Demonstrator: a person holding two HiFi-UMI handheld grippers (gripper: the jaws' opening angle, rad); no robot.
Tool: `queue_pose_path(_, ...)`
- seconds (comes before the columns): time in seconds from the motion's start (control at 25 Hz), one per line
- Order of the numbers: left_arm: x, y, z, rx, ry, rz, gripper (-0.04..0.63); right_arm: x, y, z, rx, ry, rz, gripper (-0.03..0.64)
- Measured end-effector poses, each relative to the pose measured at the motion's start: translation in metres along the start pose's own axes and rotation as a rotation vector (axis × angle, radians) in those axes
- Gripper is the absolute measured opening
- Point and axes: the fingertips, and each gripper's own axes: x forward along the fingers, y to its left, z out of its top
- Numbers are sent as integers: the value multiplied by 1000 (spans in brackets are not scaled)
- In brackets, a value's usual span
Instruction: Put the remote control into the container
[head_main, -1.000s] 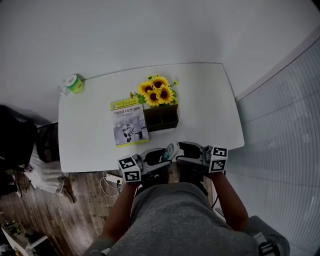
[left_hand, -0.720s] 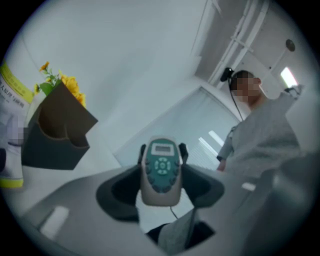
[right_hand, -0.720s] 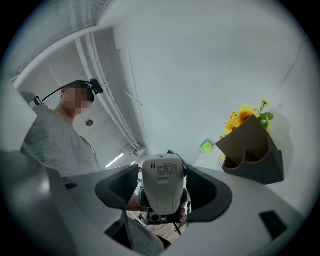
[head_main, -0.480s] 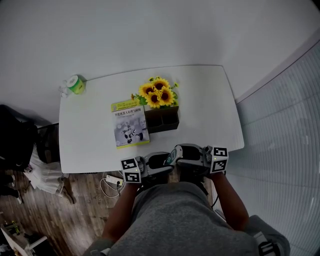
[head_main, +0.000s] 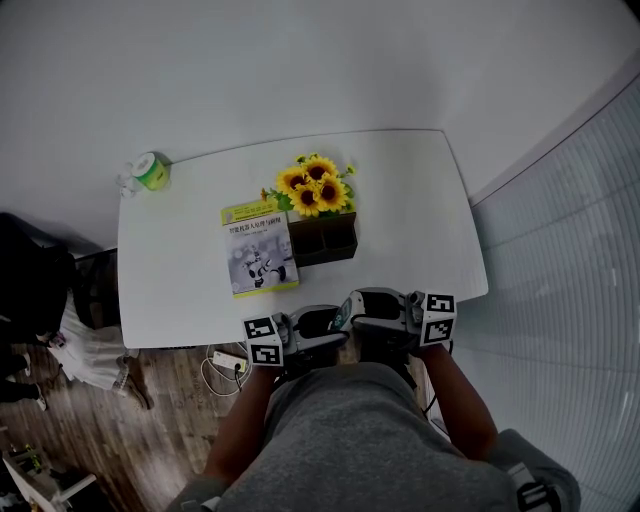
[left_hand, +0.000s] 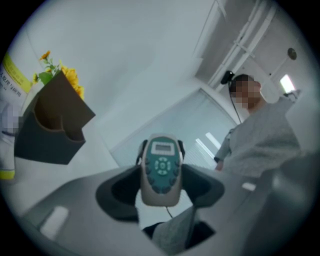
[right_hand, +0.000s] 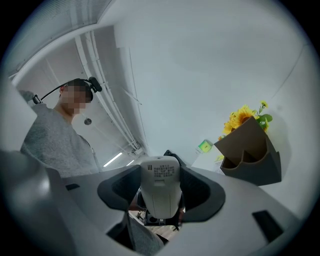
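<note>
At the table's (head_main: 180, 300) near edge, well apart from the container (head_main: 322, 237), the remote (left_hand: 161, 170) sits clamped in the left gripper (left_hand: 161, 184) as the right gripper's (right_hand: 160, 192) jaws close around it, and a mistimed handover could likely drop it.

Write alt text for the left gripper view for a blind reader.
The left gripper holds a grey remote control with teal buttons facing the camera. At left, a dark brown two-compartment container sits on a white table, yellow sunflowers behind it. Person in grey at right.
</note>
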Motion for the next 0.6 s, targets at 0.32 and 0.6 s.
queue_pose_path(0.32,-6,-2,2,8,-30,22,253,7,-1,-3,11,39,18,258)
queue_pose_path(0.6,-27,17,14,10,-91,134,319,6,-14,7,-24,18,-32,258)
